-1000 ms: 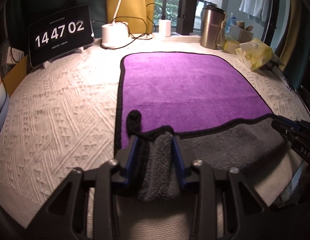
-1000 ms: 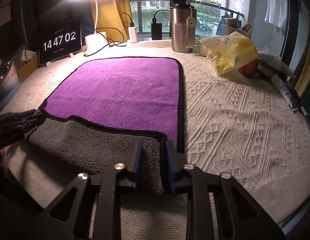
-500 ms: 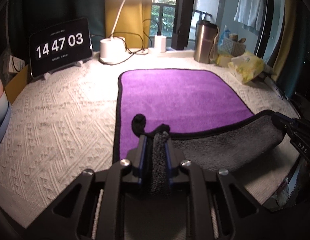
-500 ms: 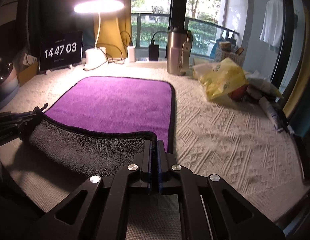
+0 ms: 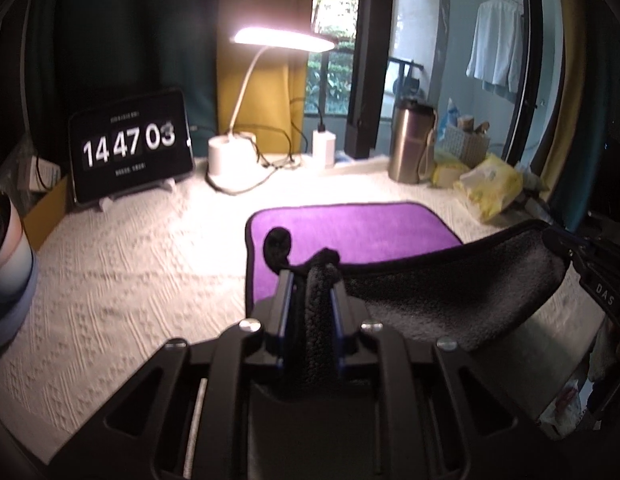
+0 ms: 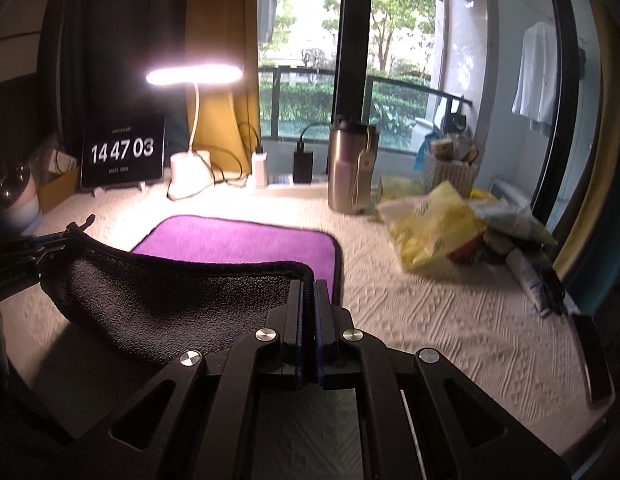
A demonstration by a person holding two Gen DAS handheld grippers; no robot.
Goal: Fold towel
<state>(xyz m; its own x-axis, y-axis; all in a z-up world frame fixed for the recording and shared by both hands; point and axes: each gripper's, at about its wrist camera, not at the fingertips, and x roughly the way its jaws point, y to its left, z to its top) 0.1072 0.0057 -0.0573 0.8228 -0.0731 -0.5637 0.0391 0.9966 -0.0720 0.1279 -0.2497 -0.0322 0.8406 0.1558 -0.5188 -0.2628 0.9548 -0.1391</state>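
Left wrist view: left gripper (image 5: 310,280) clamped on a bunched near corner of the purple towel (image 5: 350,226), grey underside raised off the white knit cover (image 5: 110,272); far half lies flat. Right wrist view: right gripper (image 6: 308,286) pinched shut on the other near corner of the towel (image 6: 238,240), hem sagging between both claws.

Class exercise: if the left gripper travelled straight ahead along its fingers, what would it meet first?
Probably the purple towel lying flat ahead of the left gripper, which already grips its corner; depth is uncertain.
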